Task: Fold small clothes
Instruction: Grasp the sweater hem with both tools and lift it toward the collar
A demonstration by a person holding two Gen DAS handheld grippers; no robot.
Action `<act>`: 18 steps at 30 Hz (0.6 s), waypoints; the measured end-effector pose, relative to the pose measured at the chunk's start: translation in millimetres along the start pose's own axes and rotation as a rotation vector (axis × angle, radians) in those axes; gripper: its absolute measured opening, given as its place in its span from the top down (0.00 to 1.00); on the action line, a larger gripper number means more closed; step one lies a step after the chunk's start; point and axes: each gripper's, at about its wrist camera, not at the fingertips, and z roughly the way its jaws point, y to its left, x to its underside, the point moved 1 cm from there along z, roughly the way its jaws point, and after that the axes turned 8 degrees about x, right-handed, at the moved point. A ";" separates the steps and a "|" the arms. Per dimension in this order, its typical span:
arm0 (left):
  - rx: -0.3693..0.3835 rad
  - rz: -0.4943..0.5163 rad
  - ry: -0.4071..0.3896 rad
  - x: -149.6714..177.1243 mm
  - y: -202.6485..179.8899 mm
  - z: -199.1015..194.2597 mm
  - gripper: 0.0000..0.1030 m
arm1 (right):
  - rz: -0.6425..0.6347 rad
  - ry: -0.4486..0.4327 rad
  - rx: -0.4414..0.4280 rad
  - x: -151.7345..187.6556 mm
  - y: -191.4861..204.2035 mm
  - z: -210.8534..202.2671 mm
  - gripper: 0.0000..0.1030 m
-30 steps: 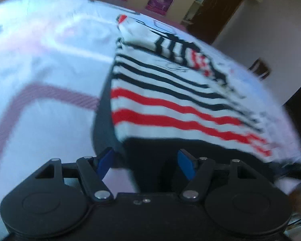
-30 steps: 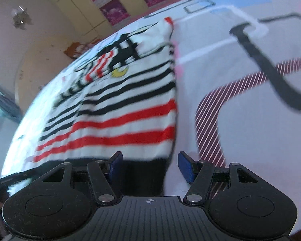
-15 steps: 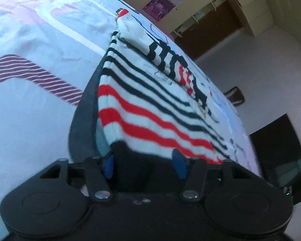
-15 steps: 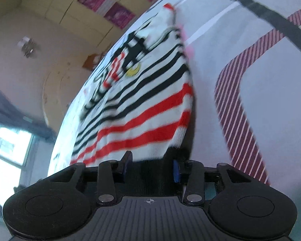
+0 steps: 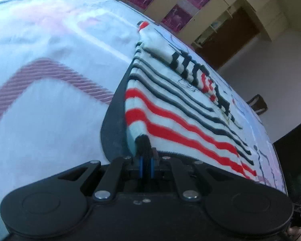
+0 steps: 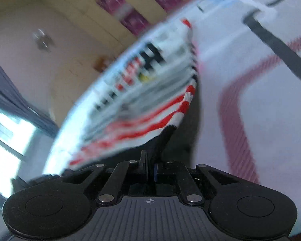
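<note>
striped sweater (image 6: 150,108) blurred, gripper (image 6: 149,160) pinching hem

Both fisheye views bend the room's straight lines into curves toward the edges. The left wrist view is fairly sharp, cool and bluish, with the striped garment (image 5: 182,108) casting a dark shadow (image 5: 114,124) onto the bedsheet (image 5: 50,104). The right wrist view is heavily motion-blurred, and a window (image 6: 8,136) at its left edge is blown out white.
</note>
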 end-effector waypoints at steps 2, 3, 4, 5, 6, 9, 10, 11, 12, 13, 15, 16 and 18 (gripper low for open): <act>0.011 -0.047 -0.029 -2.2 1.4 -4.2 0.94 | 0.021 -0.009 -0.007 -0.9 -0.9 2.9 0.96; 0.014 -0.050 -0.039 -4.4 -0.2 -5.4 0.94 | 0.029 -0.032 -0.024 -5.0 1.3 -1.1 0.96; 0.022 -0.051 -0.052 -7.1 -2.8 -7.0 0.94 | 0.033 -0.051 -0.043 -10.0 3.8 -4.8 0.96; 0.033 -0.049 -0.066 -11.4 -6.4 -8.6 0.94 | 0.026 -0.071 -0.054 -16.5 7.5 -7.8 0.96; 0.044 -0.047 -0.084 -18.0 -11.8 -8.8 0.94 | 0.008 -0.091 -0.059 -23.6 12.7 -11.3 0.96; 0.105 -0.046 -0.149 -43.0 -29.0 -14.2 0.94 | -0.028 -0.151 -0.086 -52.2 30.8 -19.8 0.96; 0.123 -0.040 -0.167 -51.3 -35.7 -15.1 0.94 | -0.042 -0.173 -0.094 -64.1 39.2 -20.6 0.96; 0.143 -0.035 -0.189 -63.5 -42.5 -13.2 0.94 | -0.052 -0.194 -0.100 -76.2 48.3 -18.4 0.96; 0.155 -0.032 -0.204 -73.9 -47.1 -11.0 0.94 | -0.059 -0.216 -0.105 -88.4 54.6 -18.1 0.96; 0.166 -0.033 -0.217 -85.4 -51.0 -7.5 0.94 | -0.057 -0.236 -0.109 -100.9 59.9 -17.8 0.96; 0.189 -0.040 -0.241 -112.5 -57.2 3.9 0.94 | -0.048 -0.265 -0.117 -126.7 67.3 -13.0 0.96; 0.195 -0.042 -0.246 -125.3 -59.8 11.5 0.94 | -0.046 -0.278 -0.113 -142.2 72.7 -8.2 0.96; 0.196 -0.035 -0.248 -154.4 -65.2 31.7 0.94 | -0.043 -0.296 -0.105 -172.6 81.5 2.5 0.96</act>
